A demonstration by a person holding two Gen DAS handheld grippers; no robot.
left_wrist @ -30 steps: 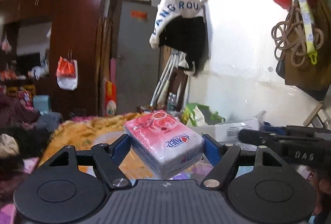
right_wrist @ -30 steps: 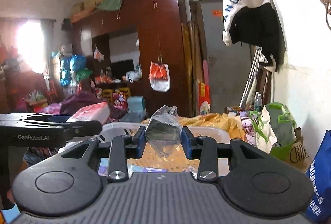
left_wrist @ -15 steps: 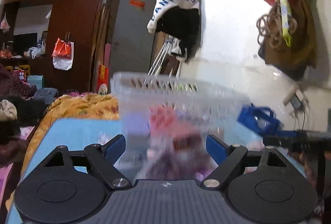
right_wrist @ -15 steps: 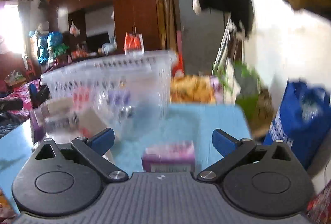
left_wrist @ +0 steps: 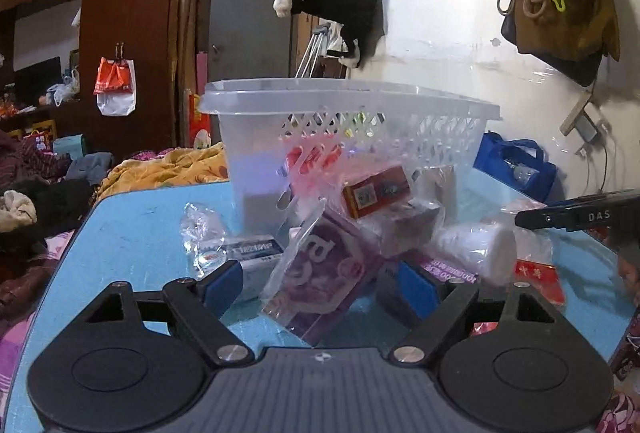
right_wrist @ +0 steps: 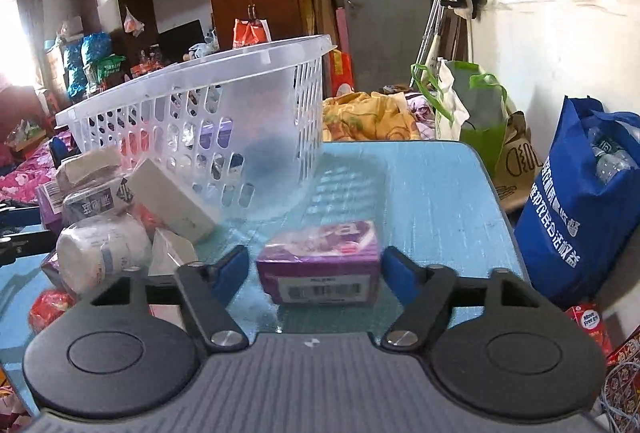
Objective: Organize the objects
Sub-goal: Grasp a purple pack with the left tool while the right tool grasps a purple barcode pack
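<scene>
My blue table (right_wrist: 420, 185) carries everything here, and the clear plastic basket (right_wrist: 256, 113) is what I place the rest by. The basket sits on the table, on its far left part as my right camera sees it, its perforated wall facing the loose clutter. Against the basket's near side lies a heap of goods: a white roll in plastic wrap (right_wrist: 100, 249), a cream box (right_wrist: 172, 193) leaning on the basket wall, and, in my left camera, a red-and-orange box (left_wrist: 376, 189) tilted against the basket. In front of the basket, nearer to me, a purple pack in a clear bag (left_wrist: 320, 273) stands tilted between the fingers of my left gripper (left_wrist: 316, 283); the jaws are spread apart and I cannot tell whether either pad touches the bag. To the right of the basket and apart from it, a purple box (right_wrist: 320, 265) lies flat on the table with its barcode facing me, between the fingers of my right gripper (right_wrist: 318, 273), which is also spread wide, with a gap on both sides of the box
</scene>
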